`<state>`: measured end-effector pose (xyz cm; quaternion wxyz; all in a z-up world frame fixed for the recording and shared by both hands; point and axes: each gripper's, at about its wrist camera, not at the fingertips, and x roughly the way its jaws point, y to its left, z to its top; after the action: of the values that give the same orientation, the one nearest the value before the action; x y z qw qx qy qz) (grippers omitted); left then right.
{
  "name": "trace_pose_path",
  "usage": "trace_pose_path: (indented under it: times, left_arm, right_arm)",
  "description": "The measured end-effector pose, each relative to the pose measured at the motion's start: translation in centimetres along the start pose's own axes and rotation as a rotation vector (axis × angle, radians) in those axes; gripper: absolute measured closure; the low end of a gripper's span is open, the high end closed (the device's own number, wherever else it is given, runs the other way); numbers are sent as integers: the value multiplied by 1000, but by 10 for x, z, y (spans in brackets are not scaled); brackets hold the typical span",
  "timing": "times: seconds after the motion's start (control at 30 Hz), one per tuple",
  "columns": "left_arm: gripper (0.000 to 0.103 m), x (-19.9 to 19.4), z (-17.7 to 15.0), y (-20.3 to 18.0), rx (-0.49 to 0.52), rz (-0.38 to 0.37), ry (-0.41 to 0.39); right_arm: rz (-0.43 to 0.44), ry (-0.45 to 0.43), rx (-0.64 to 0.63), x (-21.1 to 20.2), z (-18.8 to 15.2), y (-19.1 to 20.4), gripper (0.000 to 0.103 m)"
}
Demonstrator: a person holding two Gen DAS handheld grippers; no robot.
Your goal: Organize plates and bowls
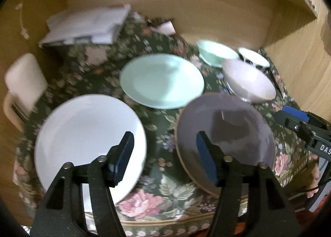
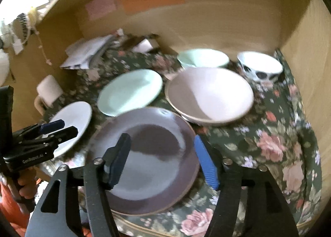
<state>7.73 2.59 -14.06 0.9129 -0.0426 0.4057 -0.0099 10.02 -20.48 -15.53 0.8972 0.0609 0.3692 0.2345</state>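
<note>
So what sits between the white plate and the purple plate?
Only bare floral tablecloth between white plate and purple plate, in the left wrist view.

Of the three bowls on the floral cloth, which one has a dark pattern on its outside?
The white bowl at the far right, beside the wooden wall. The mint bowl and the larger pale pink bowl are plain outside.

Two plates [image 2: 142,160] [image 1: 86,141] lie at the surface's [image 2: 269,133] near edge, a third plate [image 2: 129,92] behind them, three bowls [image 2: 209,94] toward the far right corner.
</note>
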Motion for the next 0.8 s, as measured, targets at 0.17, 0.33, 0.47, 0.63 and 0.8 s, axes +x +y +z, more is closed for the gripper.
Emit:
trace_pose_path:
  times: [0.17, 0.33, 0.47, 0.63, 0.8]
  left_arm:
    - [36, -22, 5, 17, -26, 39, -66]
    - [28, -42, 5, 39, -53, 76, -117]
    - [20, -56, 2, 60, -80, 120, -157]
    - [19, -65, -3, 88, -117, 168, -153]
    - [19, -61, -15, 109, -140, 197, -109]
  right_arm:
    - [46, -23, -43, 1, 9, 22, 29]
    - [90, -32, -86, 6, 16, 47, 24]
    - [125, -27, -119, 13, 19, 65, 21]
    - [166, -4, -160, 28, 22, 87, 21]
    - [198, 46, -182, 51, 24, 103, 21]
